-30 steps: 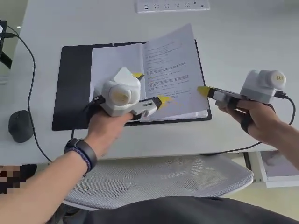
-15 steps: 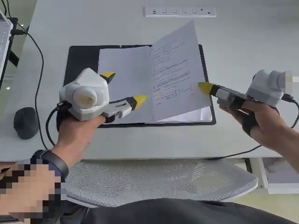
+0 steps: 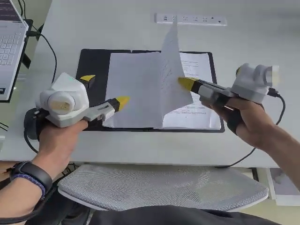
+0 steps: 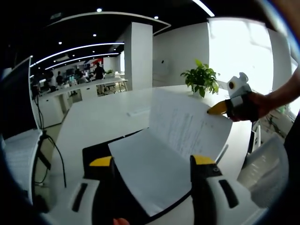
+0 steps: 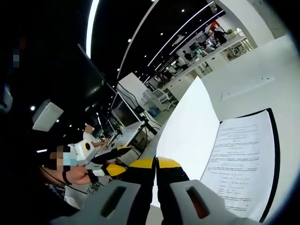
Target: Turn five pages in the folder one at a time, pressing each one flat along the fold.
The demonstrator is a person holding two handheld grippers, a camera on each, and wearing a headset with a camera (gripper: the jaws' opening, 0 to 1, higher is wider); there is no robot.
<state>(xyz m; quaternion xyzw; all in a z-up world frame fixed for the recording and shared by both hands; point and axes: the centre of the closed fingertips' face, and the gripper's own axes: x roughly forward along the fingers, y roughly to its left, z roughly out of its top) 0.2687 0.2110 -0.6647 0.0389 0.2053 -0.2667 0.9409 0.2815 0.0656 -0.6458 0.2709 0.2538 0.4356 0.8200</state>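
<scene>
The black folder [image 3: 96,61] lies open on the white table [image 3: 262,42] with sheets inside. One printed page [image 3: 171,79] stands nearly upright over the fold. The right gripper [image 3: 185,83] has its jaws closed on that page's outer edge (yellow tips together). The left gripper [image 3: 104,89] hovers at the folder's left side, jaws spread wide, holding nothing.

The folder [image 3: 93,70] lies open on the surface [image 3: 117,28], just ahead of both tongs. One page [image 3: 171,79] stands up off the fold, pinched in the right tongs [image 3: 187,84]. The left tongs [image 3: 104,89] hang spread over the folder's left half, with a laptop [image 3: 9,51] further left and a power strip [image 3: 190,19] beyond.
</scene>
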